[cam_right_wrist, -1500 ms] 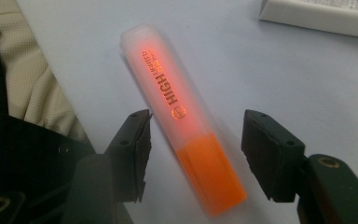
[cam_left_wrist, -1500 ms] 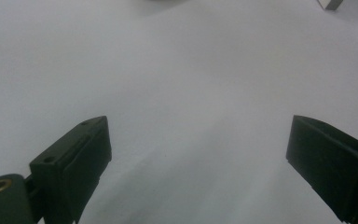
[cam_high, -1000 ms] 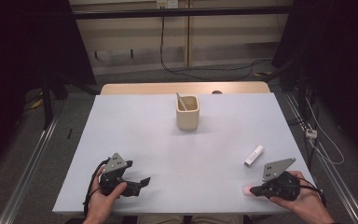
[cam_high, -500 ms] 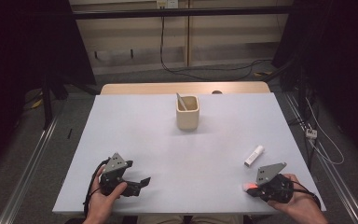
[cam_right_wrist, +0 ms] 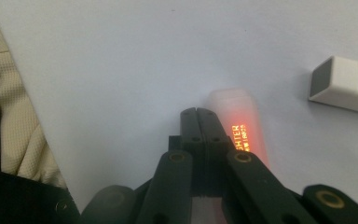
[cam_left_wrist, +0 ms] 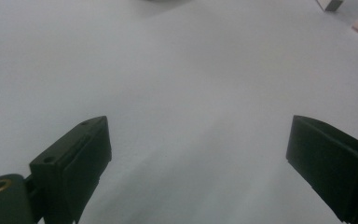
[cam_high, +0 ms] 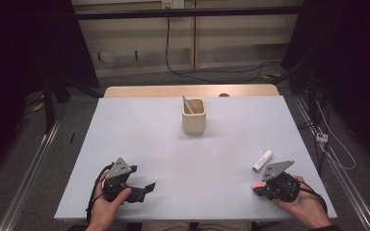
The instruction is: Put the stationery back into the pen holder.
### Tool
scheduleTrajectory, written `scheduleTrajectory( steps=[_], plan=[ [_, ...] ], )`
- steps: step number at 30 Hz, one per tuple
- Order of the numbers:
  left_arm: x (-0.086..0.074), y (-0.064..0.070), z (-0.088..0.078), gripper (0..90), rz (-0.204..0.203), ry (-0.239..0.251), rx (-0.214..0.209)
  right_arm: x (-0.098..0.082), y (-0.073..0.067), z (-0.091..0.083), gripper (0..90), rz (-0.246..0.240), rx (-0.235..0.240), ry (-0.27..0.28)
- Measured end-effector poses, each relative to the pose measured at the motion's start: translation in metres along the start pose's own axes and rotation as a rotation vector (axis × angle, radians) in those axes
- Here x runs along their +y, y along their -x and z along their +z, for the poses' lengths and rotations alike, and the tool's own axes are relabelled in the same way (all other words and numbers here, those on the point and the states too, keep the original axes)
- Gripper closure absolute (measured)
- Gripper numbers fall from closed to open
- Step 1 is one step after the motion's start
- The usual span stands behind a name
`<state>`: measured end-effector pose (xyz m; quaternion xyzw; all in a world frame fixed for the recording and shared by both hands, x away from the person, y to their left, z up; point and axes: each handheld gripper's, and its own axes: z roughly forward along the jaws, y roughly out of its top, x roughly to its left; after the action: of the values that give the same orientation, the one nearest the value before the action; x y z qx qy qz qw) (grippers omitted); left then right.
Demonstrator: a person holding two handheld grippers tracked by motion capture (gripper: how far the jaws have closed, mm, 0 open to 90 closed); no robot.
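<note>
Right gripper: we find its jaws pressed flat together with nothing between them; the tips sit just beside a pink highlighter, which lies on the table at the near right edge.
Highlighter: capped, translucent, lying free; we read part of its printed label in the right gripper view. It is not held.
White stick: a small white capped tube lying near the highlighter, a little farther from the person; untouched.
Left gripper: jaws stand wide apart over bare table, holding nothing; in the high view it rests at the near left, well apart from the other items.
Cup: beige, upright at mid-table, with a thin stick standing inside.
Step in hand: we judge the right gripper is lining up on the highlighter, ahead of any grasp.
Next move: we judge the jaws must part, straddle the barrel across its width, then close; the cup is a likely destination, though that is our inference.
</note>
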<state>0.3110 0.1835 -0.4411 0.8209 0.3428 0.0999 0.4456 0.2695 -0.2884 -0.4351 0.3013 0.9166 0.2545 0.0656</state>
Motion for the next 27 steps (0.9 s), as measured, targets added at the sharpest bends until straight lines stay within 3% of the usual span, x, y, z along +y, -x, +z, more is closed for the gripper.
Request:
scheduleTrajectory(
  steps=[6, 9, 13, 17, 21, 25, 27],
  plan=[
    [0.000, 0.000, 0.000, 6.4, 0.003, -0.009, 0.000, 0.003, 0.003, 0.002, 90.0, -0.003, -0.016, -0.001],
    [0.000, 0.000, 0.000, 6.4, 0.005, -0.012, -0.001, 0.004, 0.005, 0.002, 90.0, 0.043, -0.019, 0.001],
    [0.000, 0.000, 0.000, 6.4, 0.006, -0.012, -0.002, 0.005, 0.007, 0.003, 90.0, 0.055, -0.035, 0.004],
    [0.000, 0.000, 0.000, 6.4, 0.003, -0.007, -0.002, 0.003, 0.006, 0.000, 89.0, 0.052, 0.014, 0.030],
    [0.000, 0.000, 0.000, 6.4, 0.006, -0.013, -0.003, -0.003, 0.004, -0.016, 79.8, 0.037, 0.013, 0.060],
    [0.000, 0.000, 0.000, 6.4, 0.005, -0.011, 0.000, -0.015, 0.008, -0.036, 63.8, 0.069, -0.043, 0.092],
    [0.000, 0.000, 0.000, 6.4, 0.005, -0.008, -0.002, -0.020, 0.009, -0.040, 55.3, 0.079, -0.056, 0.081]
  ],
)
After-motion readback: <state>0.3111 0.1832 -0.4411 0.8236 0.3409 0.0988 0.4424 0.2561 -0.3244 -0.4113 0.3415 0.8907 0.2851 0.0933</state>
